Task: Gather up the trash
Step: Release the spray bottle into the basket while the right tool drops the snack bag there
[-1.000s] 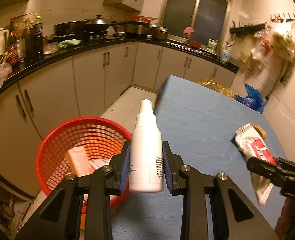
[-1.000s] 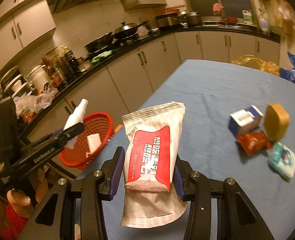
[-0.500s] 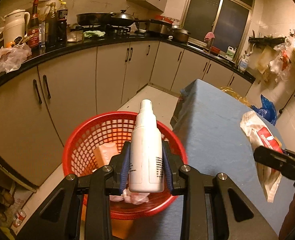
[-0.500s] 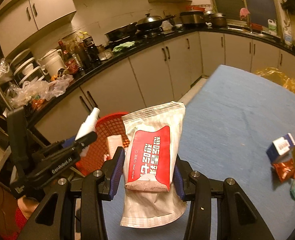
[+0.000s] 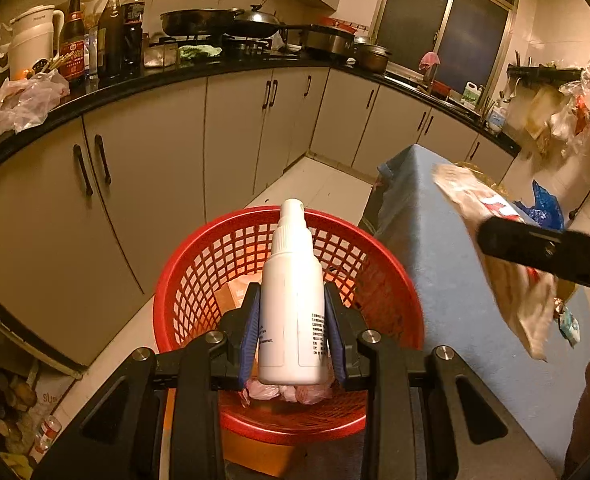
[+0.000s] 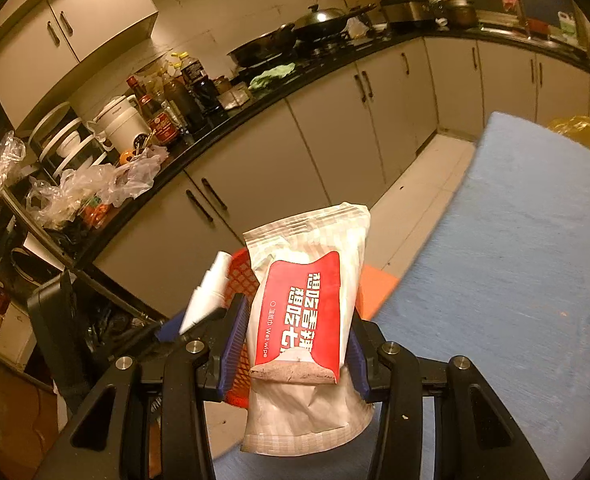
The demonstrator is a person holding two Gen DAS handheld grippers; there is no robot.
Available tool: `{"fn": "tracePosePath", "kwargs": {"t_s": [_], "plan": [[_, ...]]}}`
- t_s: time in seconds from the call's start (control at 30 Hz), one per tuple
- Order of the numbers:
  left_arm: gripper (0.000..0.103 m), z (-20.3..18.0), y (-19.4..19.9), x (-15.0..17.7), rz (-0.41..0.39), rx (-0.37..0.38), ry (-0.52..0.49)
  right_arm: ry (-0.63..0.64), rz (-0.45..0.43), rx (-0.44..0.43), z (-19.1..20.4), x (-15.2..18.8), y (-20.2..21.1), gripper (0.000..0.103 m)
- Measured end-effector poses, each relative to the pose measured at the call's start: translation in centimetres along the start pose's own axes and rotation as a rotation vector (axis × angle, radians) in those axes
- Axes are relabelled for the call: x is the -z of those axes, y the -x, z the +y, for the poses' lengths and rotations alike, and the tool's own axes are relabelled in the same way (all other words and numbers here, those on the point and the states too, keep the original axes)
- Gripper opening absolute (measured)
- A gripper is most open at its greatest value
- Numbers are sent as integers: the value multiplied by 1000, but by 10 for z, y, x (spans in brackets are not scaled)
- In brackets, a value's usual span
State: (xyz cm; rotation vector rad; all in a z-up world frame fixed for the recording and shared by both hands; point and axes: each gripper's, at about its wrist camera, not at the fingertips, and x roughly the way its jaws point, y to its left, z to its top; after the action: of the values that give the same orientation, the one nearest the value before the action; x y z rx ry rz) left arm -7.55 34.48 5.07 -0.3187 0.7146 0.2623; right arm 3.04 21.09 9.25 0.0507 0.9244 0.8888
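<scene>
We have the left gripper (image 5: 293,336) clenched on a white plastic spray bottle (image 5: 293,312), its blue-padded fingers (image 5: 250,334) pressing both flanks of the upright body at lower centre of the left wrist frame. The bottle hangs directly above the red plastic lattice basket (image 5: 199,272), which stands on the floor beside the blue-covered worktop (image 5: 435,240) and already contains a few pale and pinkish scraps. The right gripper (image 6: 295,350) is clamped on a white-and-red wet-wipe packet (image 6: 305,320), held upright in lower centre of the right wrist frame; in the left wrist view that packet shows at the right edge, over the worktop and not yet above the basket. We judge the step in hand to be the drop-off: both pieces of trash are lifted and carried toward the bin, the bottle in position. Next move, as we read it: release the left fingers so the bottle falls inside the rim, then bring the packet over the basket opening before releasing it, keeping the two grippers from colliding.
</scene>
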Motion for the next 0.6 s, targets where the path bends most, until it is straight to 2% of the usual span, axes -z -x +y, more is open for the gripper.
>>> {"fn": "tracePosePath", "kwargs": {"t_s": [0.6], "plan": [[29, 10, -25, 2, 34, -18, 15, -34, 71, -6, -2, -12, -60, 50]]}}
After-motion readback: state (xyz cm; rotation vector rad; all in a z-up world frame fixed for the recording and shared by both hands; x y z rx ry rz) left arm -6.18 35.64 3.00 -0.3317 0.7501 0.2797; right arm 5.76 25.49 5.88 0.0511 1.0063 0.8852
